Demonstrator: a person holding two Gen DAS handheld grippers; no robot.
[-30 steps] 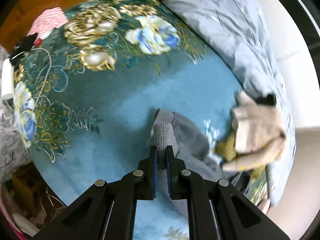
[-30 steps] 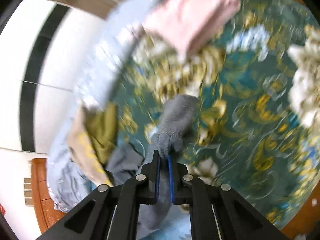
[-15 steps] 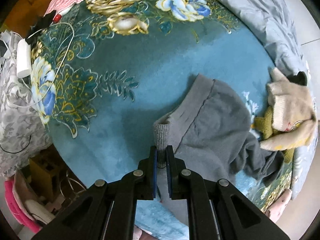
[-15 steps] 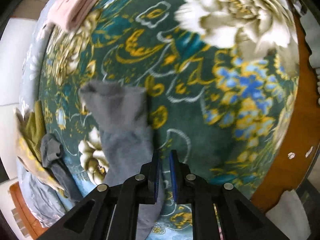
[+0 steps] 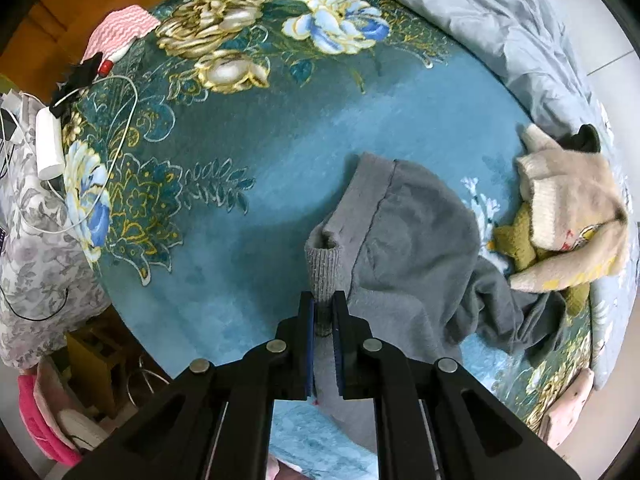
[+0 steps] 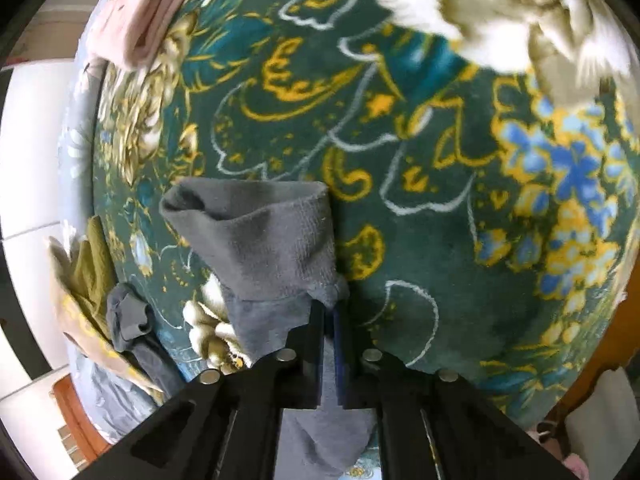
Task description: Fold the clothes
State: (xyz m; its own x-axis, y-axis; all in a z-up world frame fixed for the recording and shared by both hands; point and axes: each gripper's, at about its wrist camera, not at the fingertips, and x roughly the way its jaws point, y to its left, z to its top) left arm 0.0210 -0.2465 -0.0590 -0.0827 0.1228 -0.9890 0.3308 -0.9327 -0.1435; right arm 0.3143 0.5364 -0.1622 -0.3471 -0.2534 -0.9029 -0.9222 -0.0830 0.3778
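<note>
Left wrist view: the left gripper (image 5: 324, 316) is pinching the ribbed cuff of the grey garment (image 5: 412, 240), jaws pressed onto it, while the rest of the garment is lying spread on the floral blanket (image 5: 248, 200) beside a beige and olive clothes heap (image 5: 568, 220). Right wrist view: the right gripper (image 6: 329, 320) is gripping another edge of the same garment (image 6: 260, 236), jaws nearly together on the cloth, the fabric lying low over the blanket (image 6: 420, 184), with a pink folded piece (image 6: 148, 12) lying far off.
</note>
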